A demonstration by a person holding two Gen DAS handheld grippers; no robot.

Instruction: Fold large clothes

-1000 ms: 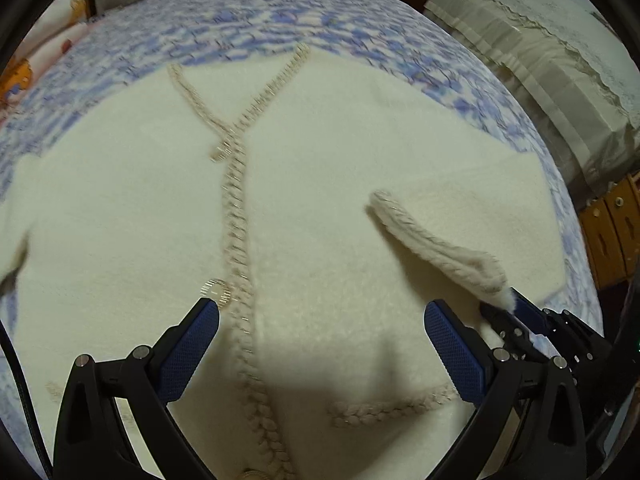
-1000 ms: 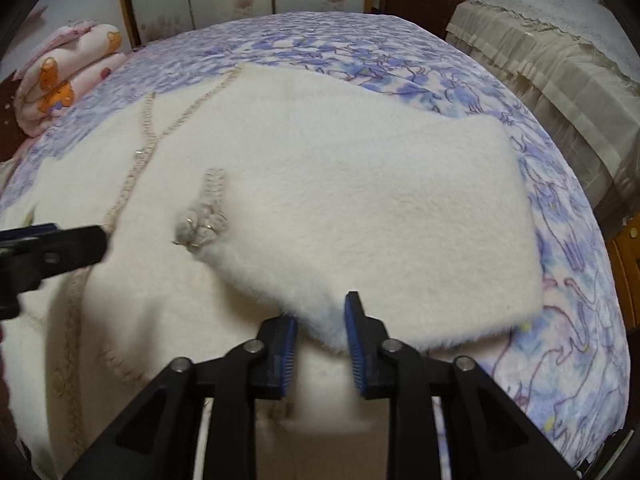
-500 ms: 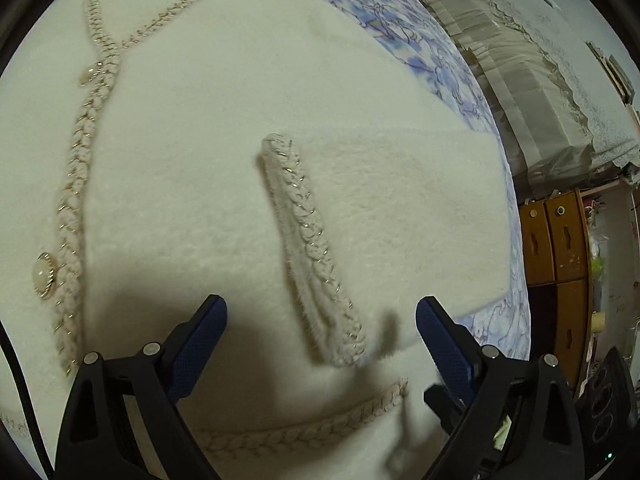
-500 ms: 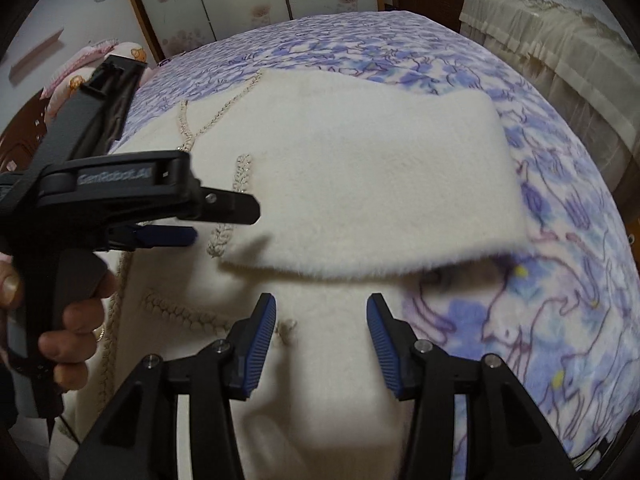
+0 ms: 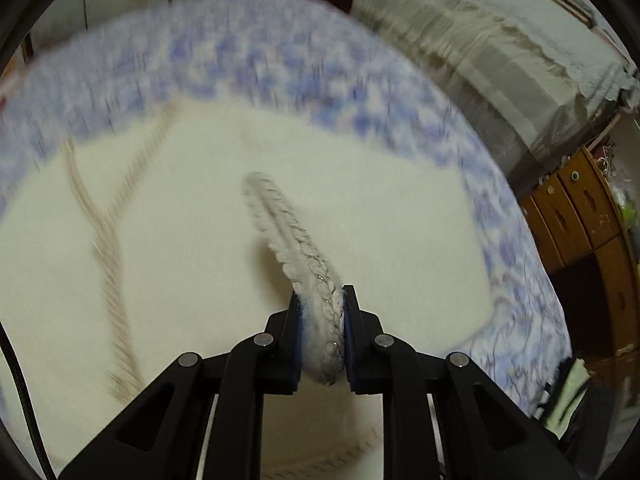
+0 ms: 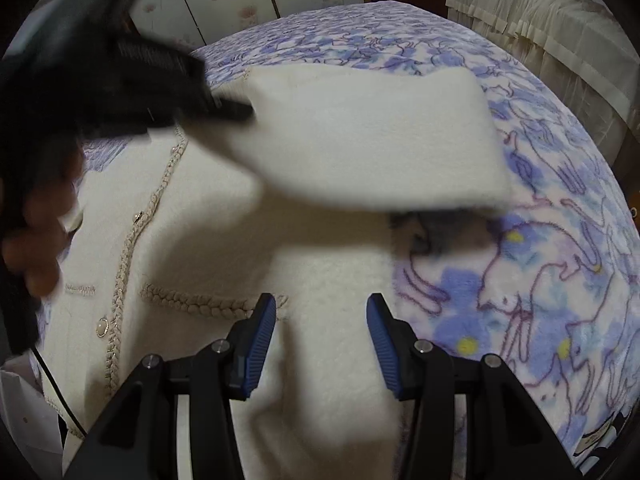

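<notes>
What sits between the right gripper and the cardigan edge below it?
Nothing visible. The right gripper hangs open over the cardigan side edge, with bare fabric between its pads. The left gripper, which has just been closing, is shut on the sleeve cuff, holding the sleeve farther back, clear of it.

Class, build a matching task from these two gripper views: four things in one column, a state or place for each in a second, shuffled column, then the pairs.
1 left gripper
2 right gripper
3 sleeve
4 blanket

A open, nothing between its fingers
B lifted off the cardigan
C shut on the braided cuff
D spread under the cardigan

Pairs: 1-C, 2-A, 3-B, 4-D
</notes>
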